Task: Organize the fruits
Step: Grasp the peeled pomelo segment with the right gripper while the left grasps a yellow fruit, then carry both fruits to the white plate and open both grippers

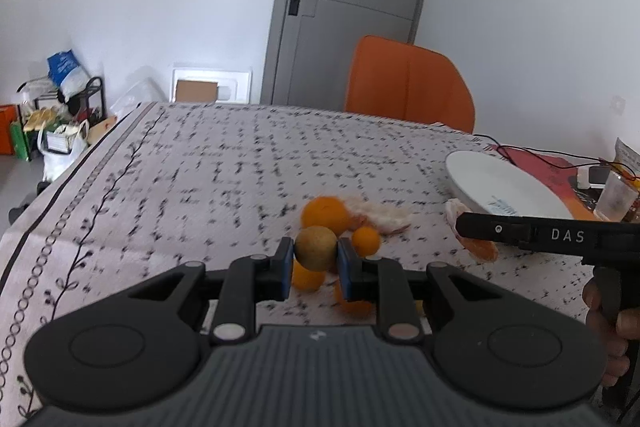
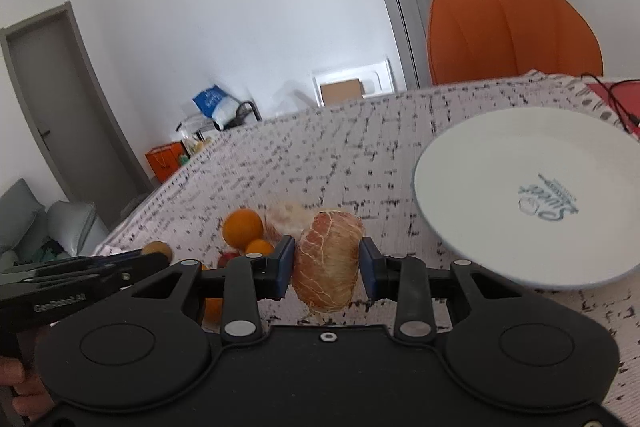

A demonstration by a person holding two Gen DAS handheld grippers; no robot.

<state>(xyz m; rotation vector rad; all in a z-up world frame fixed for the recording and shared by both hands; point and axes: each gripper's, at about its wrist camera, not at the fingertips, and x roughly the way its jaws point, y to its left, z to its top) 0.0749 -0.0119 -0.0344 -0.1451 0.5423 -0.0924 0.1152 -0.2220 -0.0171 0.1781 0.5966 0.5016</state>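
While both pairs of fingers are loaded, the step in hand appears to be the carry to the plate. Left fingers (image 1: 286, 269) are clamped on a small brownish-green round fruit (image 1: 316, 247), pads on its left and right flanks, the fruit clear of the cloth. Right fingers (image 2: 285, 267) bracket a peeled citrus piece (image 2: 329, 263), pith-veined and pale orange; the left pad touches it, and the right pad seems to meet its far side, so the hold is judged as closed but light.

Just beyond the left gripper (image 1: 313, 269) lie the remaining fruits: a large orange (image 1: 326, 213), a smaller orange (image 1: 366, 241), further orange fruit partly hidden under the fingers, and pale peel (image 1: 384, 217) to the right. The white plate (image 2: 500, 163) stands to the right on the patterned worktop (image 1: 240, 163), empty, near the right gripper (image 2: 327, 267). A chair (image 2: 512, 31) stands at the far edge.

Good practice here:
- keep both grips steady and level, since the round fruit can roll out and the soft piece can squash or slip;
- bring the right load in first, being nearer, and lower it over the plate's middle before parting the fingers;
- route the left gripper above the pile, so the loose fruit is not knocked.
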